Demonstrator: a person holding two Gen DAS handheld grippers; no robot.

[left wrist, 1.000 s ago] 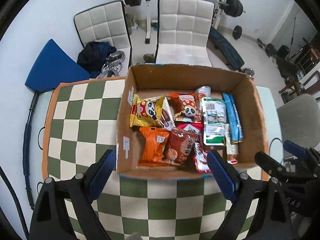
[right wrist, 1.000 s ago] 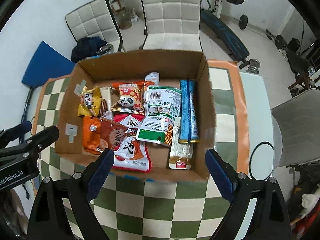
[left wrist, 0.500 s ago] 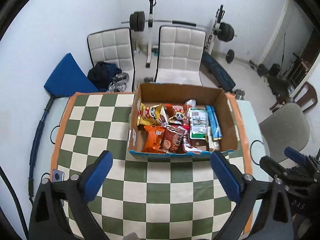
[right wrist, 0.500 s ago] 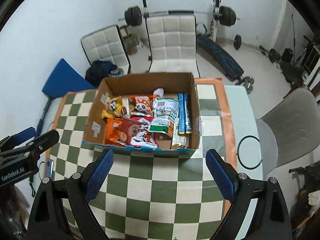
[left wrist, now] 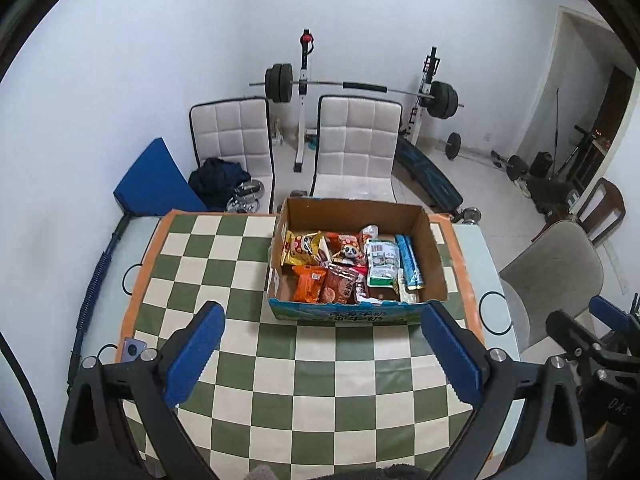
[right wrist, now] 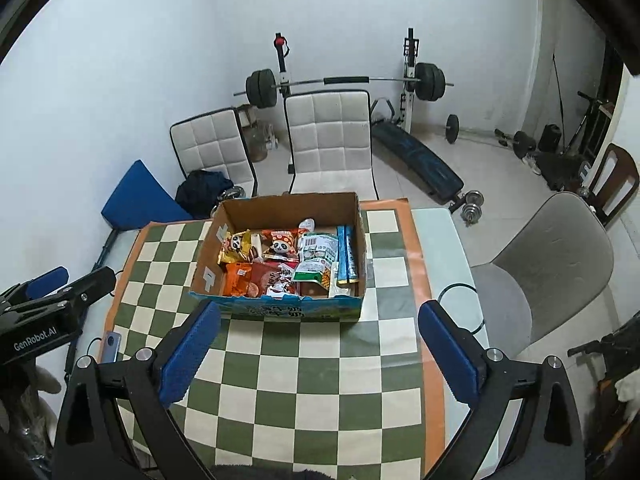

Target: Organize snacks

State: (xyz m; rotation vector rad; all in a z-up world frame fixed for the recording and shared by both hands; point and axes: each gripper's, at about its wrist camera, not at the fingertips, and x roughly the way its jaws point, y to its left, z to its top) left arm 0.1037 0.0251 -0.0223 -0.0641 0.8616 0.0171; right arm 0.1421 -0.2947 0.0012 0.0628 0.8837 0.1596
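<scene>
Checkered cloth covers table; cardboard box at far side, snacks packed inside. Left gripper and right gripper released, empty, well back (sorting looks finished). Next: nothing obvious left outside.

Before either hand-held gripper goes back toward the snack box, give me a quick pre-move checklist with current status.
1. Left hand-held gripper open and empty: ok.
2. Right hand-held gripper open and empty: ok.
3. Cardboard box upright on the checkered tablecloth, top open: ok.
4. Snacks inside the box, none on the cloth: ok; the orange packet and blue sticks are visible.
5. Path to the box free: ok from both views.
6. Phone at the cloth's near-left edge out of the way: ok, but close to the table edge.
</scene>
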